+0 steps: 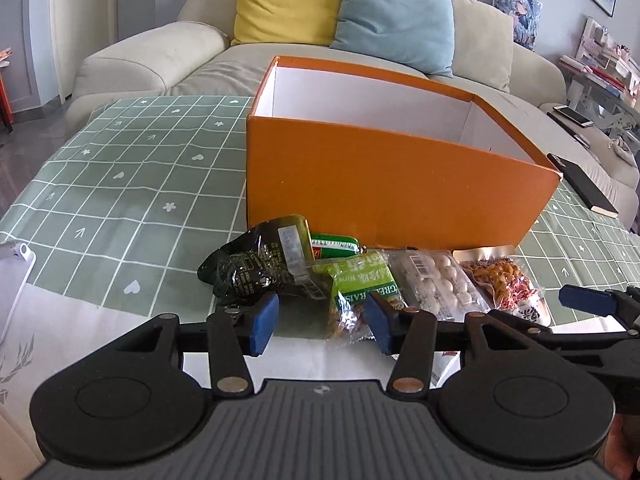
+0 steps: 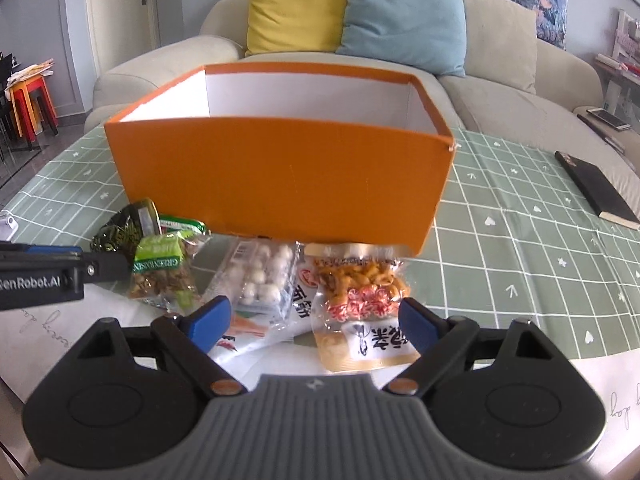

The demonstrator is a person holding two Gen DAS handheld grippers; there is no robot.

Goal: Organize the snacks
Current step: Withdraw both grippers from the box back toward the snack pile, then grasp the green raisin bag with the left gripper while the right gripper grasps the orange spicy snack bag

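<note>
An open orange box with a white inside stands on the green checked tablecloth; it also shows in the right wrist view. Snack packs lie in a row before it: a dark green pack, a green raisin pack, a clear pack of white balls and an orange-and-red snack pack. My left gripper is open, its fingers either side of the raisin pack's near end. My right gripper is open just short of the orange-and-red snack pack.
A black notebook lies at the table's right edge. A white object sits at the left edge. A beige sofa with yellow and blue cushions stands behind the table. A phone rests on the sofa at right.
</note>
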